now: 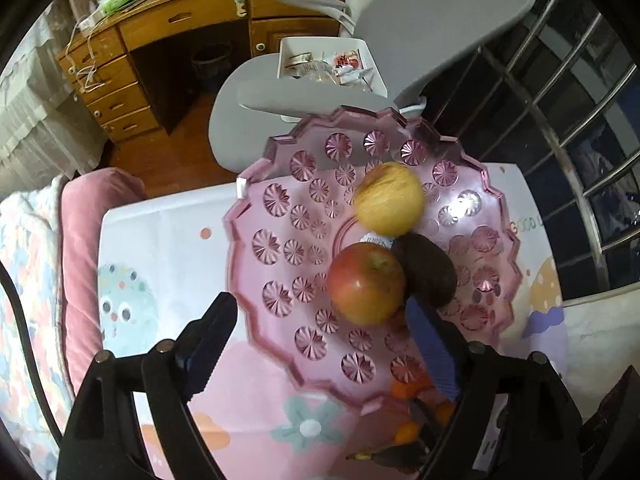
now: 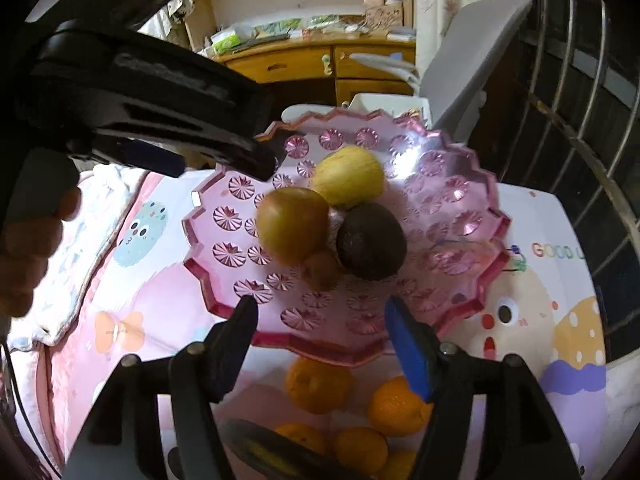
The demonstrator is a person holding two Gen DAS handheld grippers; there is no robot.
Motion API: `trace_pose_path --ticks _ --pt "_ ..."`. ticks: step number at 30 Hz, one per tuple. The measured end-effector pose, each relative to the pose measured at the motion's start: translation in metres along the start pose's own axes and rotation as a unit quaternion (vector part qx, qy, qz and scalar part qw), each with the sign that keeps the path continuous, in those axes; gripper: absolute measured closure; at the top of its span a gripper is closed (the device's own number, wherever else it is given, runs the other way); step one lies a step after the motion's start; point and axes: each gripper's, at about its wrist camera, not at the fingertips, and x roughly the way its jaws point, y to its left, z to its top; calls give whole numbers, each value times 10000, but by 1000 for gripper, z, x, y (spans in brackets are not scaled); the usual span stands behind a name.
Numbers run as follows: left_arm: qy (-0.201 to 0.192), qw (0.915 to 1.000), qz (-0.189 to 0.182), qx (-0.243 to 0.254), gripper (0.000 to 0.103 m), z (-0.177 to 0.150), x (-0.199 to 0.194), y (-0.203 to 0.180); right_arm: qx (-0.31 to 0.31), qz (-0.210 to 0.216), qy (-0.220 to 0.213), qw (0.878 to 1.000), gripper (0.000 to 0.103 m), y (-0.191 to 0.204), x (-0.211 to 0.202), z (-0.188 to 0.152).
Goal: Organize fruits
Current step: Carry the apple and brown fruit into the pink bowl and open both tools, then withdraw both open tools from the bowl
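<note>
A pink glass fruit plate [image 1: 280, 240] [image 2: 452, 240] holds a red-yellow apple [image 1: 366, 284] [image 2: 292, 224], a yellow apple [image 1: 390, 200] [image 2: 348, 176], a dark avocado [image 1: 430, 270] [image 2: 372, 240] and a small brown kiwi [image 2: 320, 268]. My left gripper [image 1: 320, 312] is open above the plate, jaws either side of the red apple, holding nothing. My right gripper [image 2: 320, 318] is open and empty at the plate's near rim. Several oranges [image 2: 320, 384] lie on the cloth below the plate, some visible in the left wrist view [image 1: 404, 390].
The plate stands on a table with a pastel cartoon cloth [image 1: 168, 264] [image 2: 560, 344]. A grey chair [image 1: 420, 32] and a wooden desk [image 1: 168, 40] are behind. Window bars [image 1: 580, 120] run along the right. A dark object [image 2: 272, 452] lies near the oranges.
</note>
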Motion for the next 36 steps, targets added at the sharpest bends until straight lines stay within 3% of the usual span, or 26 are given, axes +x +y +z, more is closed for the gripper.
trace_pose_path --ticks 8,22,31,36 --pt "-82 9991 -84 -400 18 -39 -46 15 227 -162 -4 9996 37 -6 -45 -21" --pt "72 9991 -157 -377 18 -177 -119 9 663 -192 149 9975 36 8 -145 -93" --pt "392 9973 -435 -452 18 -234 -128 -15 607 -82 411 9973 36 9 -176 -119" --pt "514 9956 -433 -647 18 -246 -120 -29 373 -73 542 9978 36 -5 -182 -119"
